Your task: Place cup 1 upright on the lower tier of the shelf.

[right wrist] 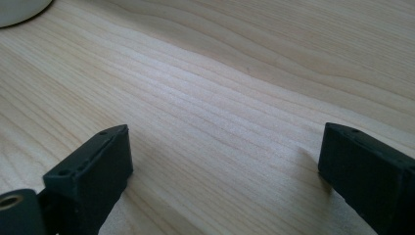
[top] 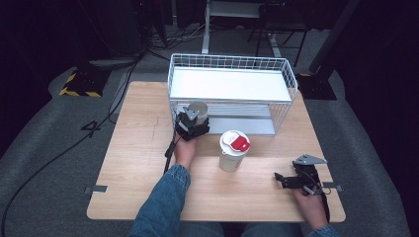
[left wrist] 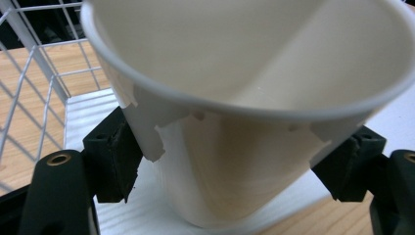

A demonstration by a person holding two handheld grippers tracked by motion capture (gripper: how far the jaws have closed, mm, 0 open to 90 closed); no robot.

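Paper cup [left wrist: 235,122] pinched upright in left tool [top: 191,120], at wire basket's [top: 291,81] near-left lower shelf. Right tool [top: 289,180] spread, idle on table [top: 138,163], well apart.

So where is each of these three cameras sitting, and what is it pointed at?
High view: above the person's side, looking forward and down on the wooden table, wire rack, lidded cup; both forearms show.
Left gripper view: rides the left gripper, looking along its jaws clamped on an open paper cup.
Right gripper view: rides the right gripper, jaws apart, facing bare tabletop.
Shared: the high and left gripper views both show the paper cup and rack.
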